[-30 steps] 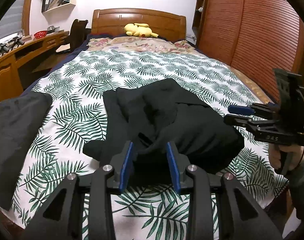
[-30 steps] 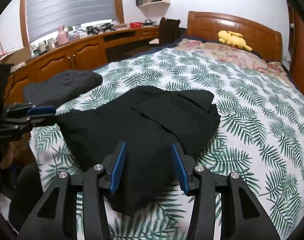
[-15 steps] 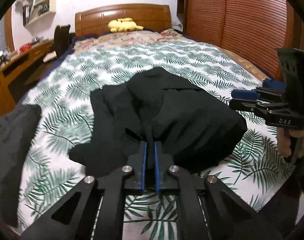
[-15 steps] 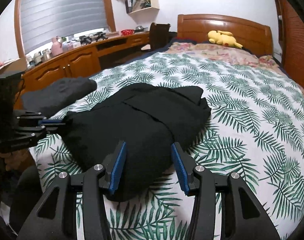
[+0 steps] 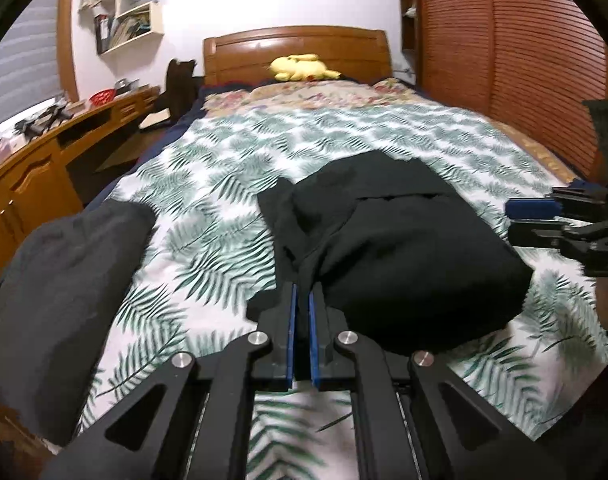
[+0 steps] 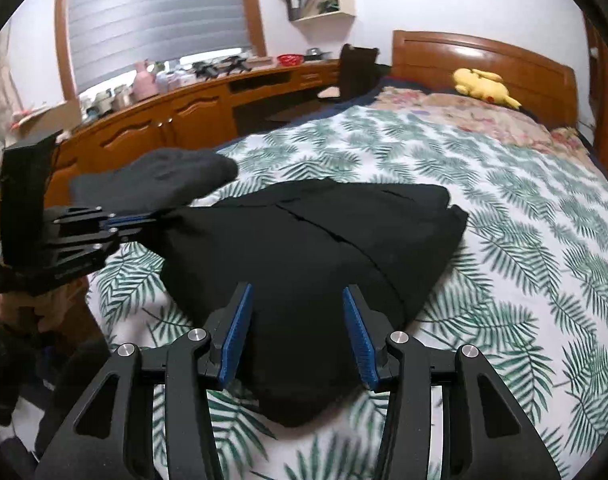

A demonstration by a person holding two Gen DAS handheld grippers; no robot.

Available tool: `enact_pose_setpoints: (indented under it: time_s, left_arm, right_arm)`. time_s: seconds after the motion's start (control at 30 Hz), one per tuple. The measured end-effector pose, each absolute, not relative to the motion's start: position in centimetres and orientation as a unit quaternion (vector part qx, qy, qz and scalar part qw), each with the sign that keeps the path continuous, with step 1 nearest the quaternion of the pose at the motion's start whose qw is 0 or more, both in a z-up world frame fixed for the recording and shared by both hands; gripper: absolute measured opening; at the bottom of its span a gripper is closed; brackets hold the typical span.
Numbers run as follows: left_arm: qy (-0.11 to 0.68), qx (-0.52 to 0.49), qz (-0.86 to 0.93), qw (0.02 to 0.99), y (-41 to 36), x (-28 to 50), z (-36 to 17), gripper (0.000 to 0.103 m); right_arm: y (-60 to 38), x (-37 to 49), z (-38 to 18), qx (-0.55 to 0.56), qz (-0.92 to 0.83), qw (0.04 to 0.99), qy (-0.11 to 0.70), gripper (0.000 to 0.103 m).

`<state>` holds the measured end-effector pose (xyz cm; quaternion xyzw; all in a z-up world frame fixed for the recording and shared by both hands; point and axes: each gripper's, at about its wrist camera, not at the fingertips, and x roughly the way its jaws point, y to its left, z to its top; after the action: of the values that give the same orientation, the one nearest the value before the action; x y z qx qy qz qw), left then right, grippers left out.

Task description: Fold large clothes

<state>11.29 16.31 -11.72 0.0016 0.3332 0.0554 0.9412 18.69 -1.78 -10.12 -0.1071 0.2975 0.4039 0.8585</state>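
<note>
A large black garment (image 5: 400,240) lies partly folded in a heap on the leaf-print bed cover (image 5: 223,184). My left gripper (image 5: 301,300) is shut on the garment's near left edge and pulls a fold taut. In the right wrist view the same gripper (image 6: 143,220) pinches the garment's (image 6: 312,248) left corner. My right gripper (image 6: 297,312) is open, its blue pads straddling the near end of the garment just above it. It also shows at the right edge of the left wrist view (image 5: 516,220).
A folded dark grey garment (image 5: 55,280) lies at the bed's left edge. A yellow plush toy (image 5: 301,67) sits by the wooden headboard (image 5: 295,46). A wooden desk (image 6: 175,120) with clutter runs along the left; a slatted wardrobe (image 5: 504,64) stands on the right.
My left gripper closed on the black garment's edge and has drawn it leftward and up. The right gripper stayed open, moving slightly closer over the garment's near end.
</note>
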Motion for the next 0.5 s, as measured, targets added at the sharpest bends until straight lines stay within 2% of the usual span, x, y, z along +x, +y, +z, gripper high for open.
enact_pose_setpoints:
  time_s: [0.27,0.5]
  left_arm:
    - [0.35,-0.014,0.051,0.935,16.7,10.8,-14.2,0.004]
    - [0.355,0.004,0.063,0.933,15.7,10.6,-14.9,0.004]
  right_arm:
    - [0.5,18.7,-14.6,-0.138,0.404,0.831,0.356,0.046]
    - [1.1,18.4,-16.9,-0.176,0.393,0.831,0.353,0.046]
